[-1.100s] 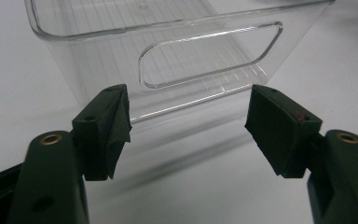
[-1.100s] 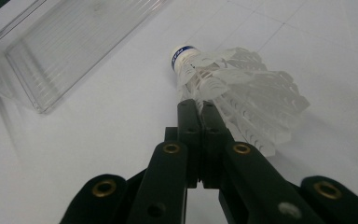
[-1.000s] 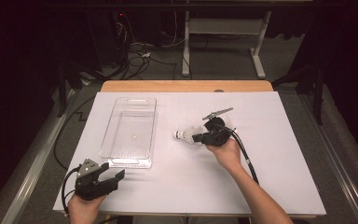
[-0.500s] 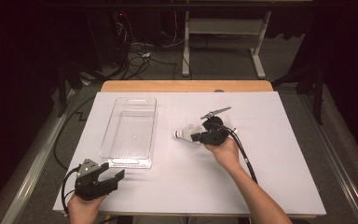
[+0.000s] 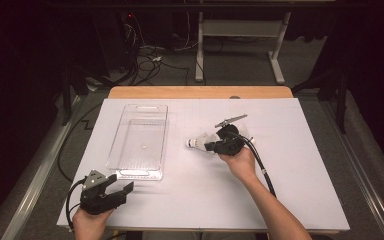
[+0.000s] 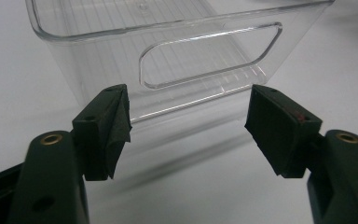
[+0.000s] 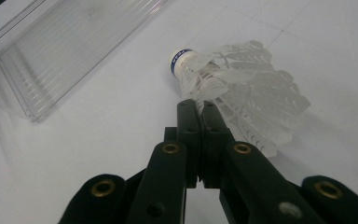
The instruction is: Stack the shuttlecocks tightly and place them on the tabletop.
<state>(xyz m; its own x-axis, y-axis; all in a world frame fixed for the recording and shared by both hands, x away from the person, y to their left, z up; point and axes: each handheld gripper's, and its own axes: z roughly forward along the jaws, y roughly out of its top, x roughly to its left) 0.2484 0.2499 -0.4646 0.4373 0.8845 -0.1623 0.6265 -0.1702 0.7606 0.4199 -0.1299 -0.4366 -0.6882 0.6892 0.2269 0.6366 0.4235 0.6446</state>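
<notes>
My right claw (image 7: 196,103) pinched the light, fragile shuttlecock's (image 7: 242,100) feathers beside the bin (image 5: 139,142); my left claw (image 6: 186,121) gaped empty.

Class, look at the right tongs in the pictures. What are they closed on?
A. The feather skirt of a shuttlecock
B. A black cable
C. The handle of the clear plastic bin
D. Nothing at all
A. In the right gripper view the right tongs are pinched shut on the white feathers of the shuttlecock, which lies on the white table beside the clear bin.
</notes>
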